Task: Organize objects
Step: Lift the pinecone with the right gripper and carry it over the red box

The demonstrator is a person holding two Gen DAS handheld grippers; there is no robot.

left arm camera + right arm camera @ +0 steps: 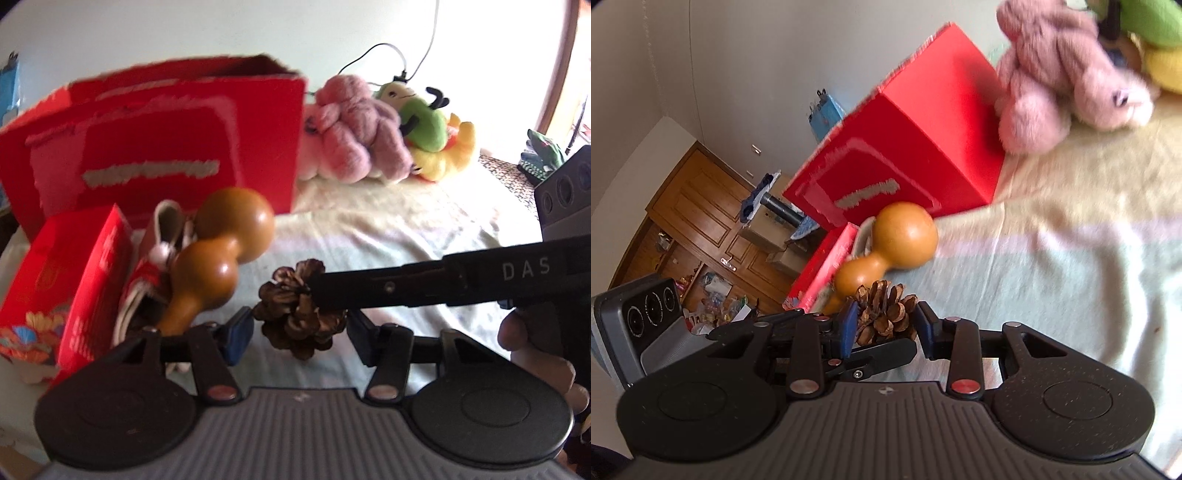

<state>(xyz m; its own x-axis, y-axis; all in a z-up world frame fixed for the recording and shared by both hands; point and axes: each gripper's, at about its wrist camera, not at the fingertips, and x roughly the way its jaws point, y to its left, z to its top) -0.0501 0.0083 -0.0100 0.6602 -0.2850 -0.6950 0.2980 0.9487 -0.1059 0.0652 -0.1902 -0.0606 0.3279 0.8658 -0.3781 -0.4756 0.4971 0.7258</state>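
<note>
Both views are lit by strong daylight. In the left wrist view the wall (332, 29) is blown out to near white, with the heaviest glare towards 2 o'clock, and the bedcover (388, 221) is washed out there. The red bag (166, 140) is smeared by motion blur, its print unreadable. In the right wrist view the pink plush toy (1067, 70) at 1 o'clock is blurred, while the pine cone (886, 314) is rendered sharply. Straight lines are bowed by fisheye distortion, and the corners are darkened.
</note>
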